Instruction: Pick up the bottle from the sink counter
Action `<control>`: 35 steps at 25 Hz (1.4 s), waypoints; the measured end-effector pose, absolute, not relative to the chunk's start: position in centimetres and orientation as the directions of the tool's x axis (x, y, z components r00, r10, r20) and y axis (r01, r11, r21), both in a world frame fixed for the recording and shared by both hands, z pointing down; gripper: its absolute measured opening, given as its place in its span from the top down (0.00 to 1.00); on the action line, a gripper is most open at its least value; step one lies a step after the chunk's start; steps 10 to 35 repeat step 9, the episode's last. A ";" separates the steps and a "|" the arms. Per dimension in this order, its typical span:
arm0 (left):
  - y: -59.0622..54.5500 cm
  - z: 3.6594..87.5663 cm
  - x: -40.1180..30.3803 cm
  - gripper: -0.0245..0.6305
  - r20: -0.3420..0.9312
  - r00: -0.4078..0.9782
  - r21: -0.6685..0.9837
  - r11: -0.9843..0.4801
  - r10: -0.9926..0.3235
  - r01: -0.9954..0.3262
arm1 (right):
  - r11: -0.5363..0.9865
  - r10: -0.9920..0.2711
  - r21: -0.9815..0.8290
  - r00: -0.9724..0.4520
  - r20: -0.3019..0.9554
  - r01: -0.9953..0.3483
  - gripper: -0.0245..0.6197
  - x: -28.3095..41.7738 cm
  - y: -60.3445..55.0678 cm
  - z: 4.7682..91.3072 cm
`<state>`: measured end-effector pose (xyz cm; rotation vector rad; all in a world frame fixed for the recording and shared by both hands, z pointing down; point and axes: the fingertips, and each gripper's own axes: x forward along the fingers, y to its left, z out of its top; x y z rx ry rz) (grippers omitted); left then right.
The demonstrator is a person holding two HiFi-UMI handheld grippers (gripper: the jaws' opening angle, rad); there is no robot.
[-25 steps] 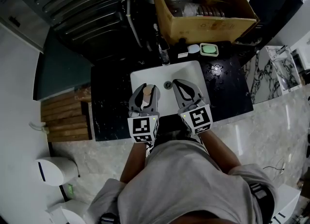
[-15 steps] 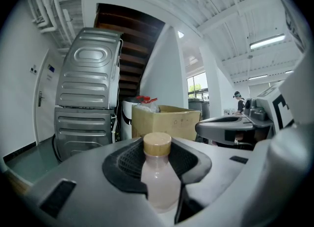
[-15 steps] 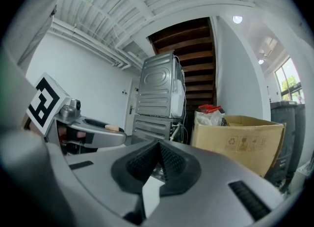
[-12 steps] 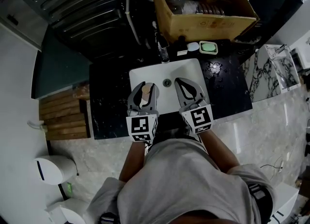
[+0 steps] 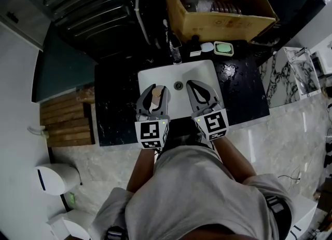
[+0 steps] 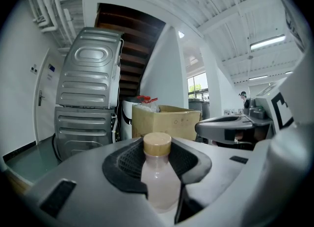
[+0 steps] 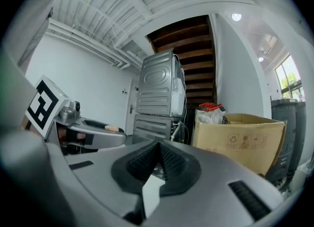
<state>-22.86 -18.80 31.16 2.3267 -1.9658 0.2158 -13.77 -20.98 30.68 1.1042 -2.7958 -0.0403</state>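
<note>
The left tool clamps the bottle upright over the sink, at the worktop's front edge, so nothing spills. The right tool is closed, empty, seemingly unneeded.

Black speckled counter with inset white sink, green soap dish at rear

Bottle: translucent, frosted plastic; cap matt tan. Left gripper shell: smooth matt grey plastic; pads black, ribbed. Table: glossy black speckled stone. Sink: glossy white. Box: matt brown cardboard.
</note>
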 end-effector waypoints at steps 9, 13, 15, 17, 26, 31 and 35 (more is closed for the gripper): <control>-18.5 31.2 -23.3 0.75 0.165 0.158 -0.028 -0.164 -0.974 -0.986 | 0.735 -0.678 0.067 -0.725 0.123 -0.675 0.95 -14.4 -20.7 30.8; -18.5 31.2 -23.3 0.75 0.165 0.158 -0.028 -0.164 -0.974 -0.986 | 0.735 -0.678 0.067 -0.725 0.123 -0.675 0.95 -14.4 -20.7 30.8; -18.5 31.2 -23.3 0.75 0.165 0.158 -0.028 -0.164 -0.974 -0.986 | 0.735 -0.678 0.067 -0.725 0.123 -0.675 0.95 -14.4 -20.7 30.8; -18.5 31.2 -23.3 0.75 0.165 0.158 -0.028 -0.164 -0.974 -0.986 | 0.735 -0.678 0.067 -0.725 0.123 -0.675 0.95 -14.4 -20.7 30.8; -18.5 31.2 -23.3 0.75 0.165 0.158 -0.028 -0.164 -0.974 -0.986 | 0.735 -0.678 0.067 -0.725 0.123 -0.675 0.95 -14.4 -20.7 30.8; -18.5 31.2 -23.3 0.75 0.165 0.158 -0.028 -0.164 -0.974 -0.986 | 0.735 -0.678 0.067 -0.725 0.123 -0.675 0.95 -14.4 -20.7 30.8; -18.5 31.2 -23.3 0.75 0.165 0.158 -0.028 -0.164 -0.974 -0.986 | 0.735 -0.678 0.067 -0.725 0.123 -0.675 0.95 -14.4 -20.7 30.8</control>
